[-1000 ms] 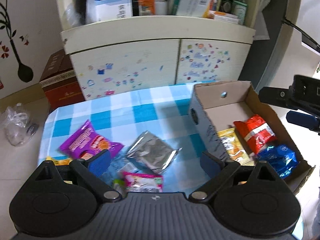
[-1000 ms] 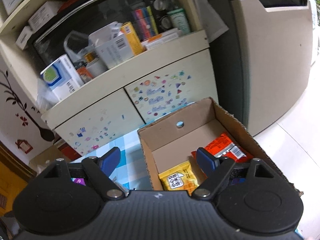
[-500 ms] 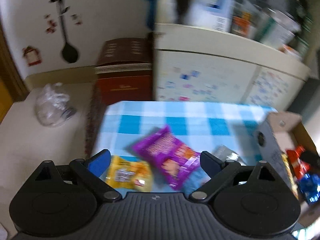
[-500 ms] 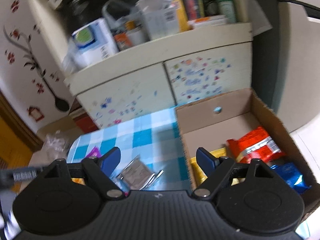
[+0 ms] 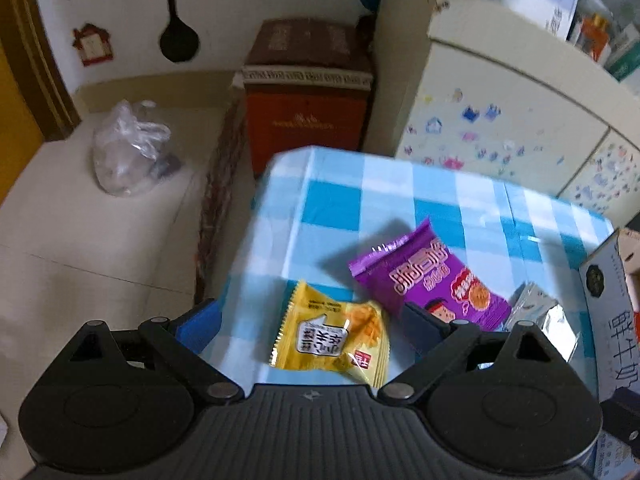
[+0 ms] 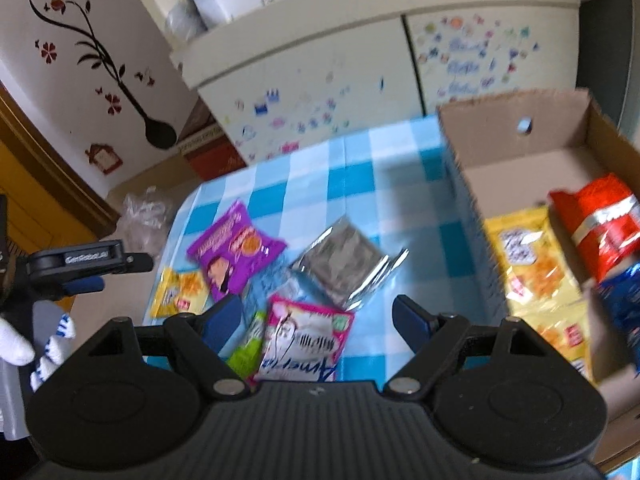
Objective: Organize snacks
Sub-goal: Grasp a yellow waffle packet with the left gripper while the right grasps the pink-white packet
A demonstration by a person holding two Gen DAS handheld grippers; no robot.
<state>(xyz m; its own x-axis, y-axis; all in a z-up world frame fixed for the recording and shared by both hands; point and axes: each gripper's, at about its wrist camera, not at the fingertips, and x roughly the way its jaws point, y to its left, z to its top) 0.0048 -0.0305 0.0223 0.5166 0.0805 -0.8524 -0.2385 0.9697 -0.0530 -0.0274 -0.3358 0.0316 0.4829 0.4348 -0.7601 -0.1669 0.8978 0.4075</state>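
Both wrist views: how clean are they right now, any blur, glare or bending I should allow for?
Left wrist view: mildly soft, yet the print on the yellow packet and purple packet is legible; the cupboard bows from the fisheye. Right wrist view: blurrier, smearing the red packet and cardboard box; the silver packet glints.

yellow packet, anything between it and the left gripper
Nothing visible does. The left gripper is open with the yellow packet lying flat on the checked cloth right between its fingers. The purple packet lies beside it, not over it.
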